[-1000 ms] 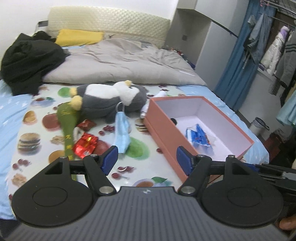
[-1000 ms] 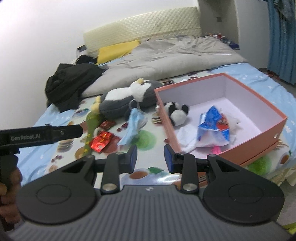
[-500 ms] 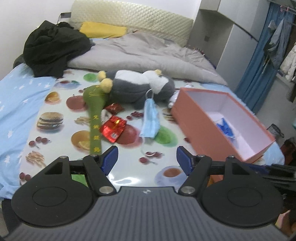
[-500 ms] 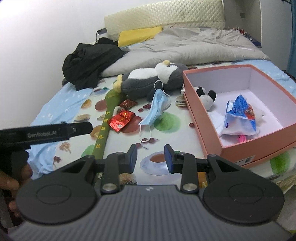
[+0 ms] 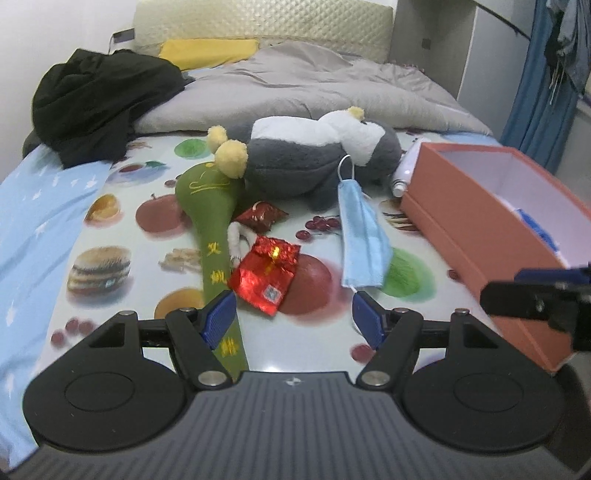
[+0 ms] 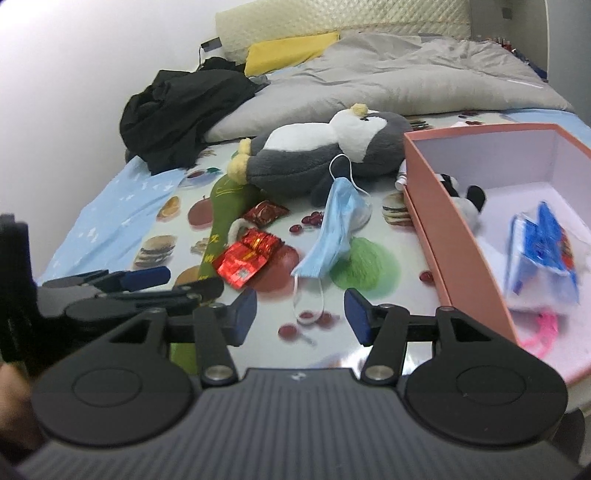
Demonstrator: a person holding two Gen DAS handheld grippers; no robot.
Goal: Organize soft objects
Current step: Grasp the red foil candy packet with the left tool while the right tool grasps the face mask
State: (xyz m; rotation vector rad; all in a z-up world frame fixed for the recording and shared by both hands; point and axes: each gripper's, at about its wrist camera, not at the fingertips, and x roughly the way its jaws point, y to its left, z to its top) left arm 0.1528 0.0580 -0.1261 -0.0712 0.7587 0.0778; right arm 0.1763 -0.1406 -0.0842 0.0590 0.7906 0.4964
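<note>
Taking up most of the room: a bed (image 5: 306, 88), with everything else placed against it. Standing at its far end, a quilted cream headboard (image 5: 258, 20). Lying just before the headboard, a yellow pillow (image 5: 208, 51). Spreading across the far half of the bed, a rumpled grey duvet (image 5: 314, 92). Covering the near half, a fruit-and-burger printed sheet (image 5: 122, 236), bordering light blue starred bedding (image 5: 33, 221) on the left. Rising left of the bed, a plain white wall (image 6: 74, 74). Hanging right of the bed, blue curtains (image 5: 535, 92) beside a pale cabinet (image 5: 436, 40).
</note>
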